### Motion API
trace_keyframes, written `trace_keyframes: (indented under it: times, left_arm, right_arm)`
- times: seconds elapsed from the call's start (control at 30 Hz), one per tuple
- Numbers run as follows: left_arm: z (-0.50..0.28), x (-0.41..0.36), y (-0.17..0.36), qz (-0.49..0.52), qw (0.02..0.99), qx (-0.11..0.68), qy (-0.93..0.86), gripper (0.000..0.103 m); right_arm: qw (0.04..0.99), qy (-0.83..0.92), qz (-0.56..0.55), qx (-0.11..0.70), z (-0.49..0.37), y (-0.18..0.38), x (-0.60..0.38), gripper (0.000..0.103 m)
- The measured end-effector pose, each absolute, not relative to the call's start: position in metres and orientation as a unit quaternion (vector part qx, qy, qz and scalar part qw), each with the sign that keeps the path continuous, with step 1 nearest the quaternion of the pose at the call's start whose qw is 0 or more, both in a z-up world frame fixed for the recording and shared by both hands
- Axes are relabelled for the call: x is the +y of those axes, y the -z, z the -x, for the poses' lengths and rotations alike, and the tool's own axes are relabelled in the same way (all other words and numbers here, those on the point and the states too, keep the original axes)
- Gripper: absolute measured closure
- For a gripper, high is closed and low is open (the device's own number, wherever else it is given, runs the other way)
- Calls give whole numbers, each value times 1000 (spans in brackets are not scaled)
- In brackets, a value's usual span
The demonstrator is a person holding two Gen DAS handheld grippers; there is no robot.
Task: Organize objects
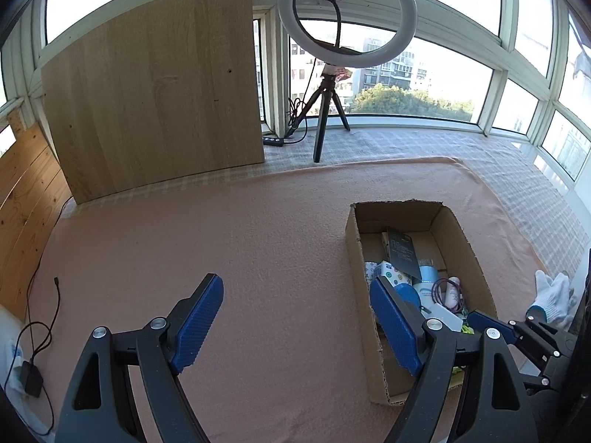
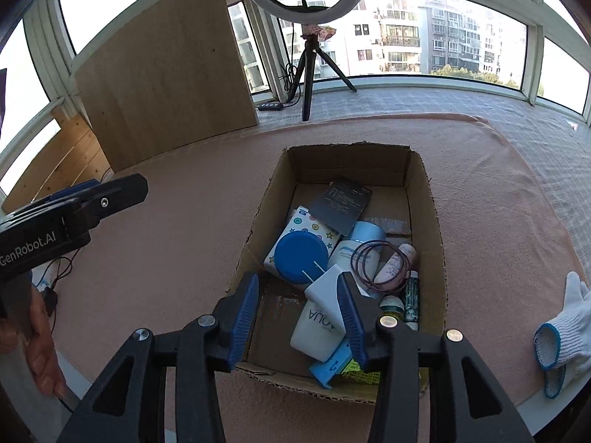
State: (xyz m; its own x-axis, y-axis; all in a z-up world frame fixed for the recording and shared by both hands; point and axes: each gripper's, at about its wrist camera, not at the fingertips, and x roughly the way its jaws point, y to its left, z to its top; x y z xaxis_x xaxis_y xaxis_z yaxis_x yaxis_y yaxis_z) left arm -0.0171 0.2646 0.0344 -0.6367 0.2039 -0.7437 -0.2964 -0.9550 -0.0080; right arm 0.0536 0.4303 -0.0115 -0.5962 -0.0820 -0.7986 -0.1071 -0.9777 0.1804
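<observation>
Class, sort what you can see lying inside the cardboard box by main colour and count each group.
Blue: 3 (round lid, flat plastic piece, pale tube)
White: 2 (AQUA bottle, patterned tissue pack)
Black: 1 (card)
Purple: 1 (hair ties)
Pink: 1 (small bottle)
Total: 8, counting only clearly visible items.

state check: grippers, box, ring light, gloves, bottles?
left gripper: open, empty, over the blanket
right gripper: open, nothing gripped, above the box
cardboard box: open-topped, partly filled
white bottle: lying on its side in the box
blue lid: lying flat, on the patterned pack
hair ties: loose, draped over bottles
ring light: unlit, upright on tripod
white gloves: off, lying beside the box
</observation>
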Motion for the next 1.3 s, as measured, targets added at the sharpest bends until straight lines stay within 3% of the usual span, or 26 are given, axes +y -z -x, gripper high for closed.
trace_keyframes:
  times: [0.2, 0.57, 0.63, 0.77, 0.87, 0.93, 1.0, 1.3]
  left_arm:
    - [19, 225, -34, 405, 112, 36, -907, 19]
    - [10, 199, -36, 404, 109, 26, -908, 19]
    - [9, 196, -39, 403, 106, 24, -909, 13]
    - [3, 184, -49, 396, 101, 18, -912, 7]
    - [1, 169, -54, 399, 102, 13, -911, 0]
    - [-1, 157, -57, 403, 97, 11, -910, 0]
    - [-2, 142, -60, 411, 91, 7, -907, 0]
    - [-10, 61, -73, 404, 41, 0, -914, 0]
  right_arm:
    - [-26, -837, 547, 23, -45, 60, 388, 63]
    - [-21, -833, 552, 31, -76, 47, 395, 62]
    - [-16, -848, 528, 35, -78, 34, 392, 62]
    - [2, -892, 449, 58, -81, -2, 389, 36]
    - [21, -912, 404, 76, -76, -25, 384, 33]
    - [28, -918, 386, 84, -70, -38, 381, 23]
    - [33, -920, 378, 94, -58, -48, 373, 5]
    - [5, -925, 374, 70, -24, -69, 303, 2]
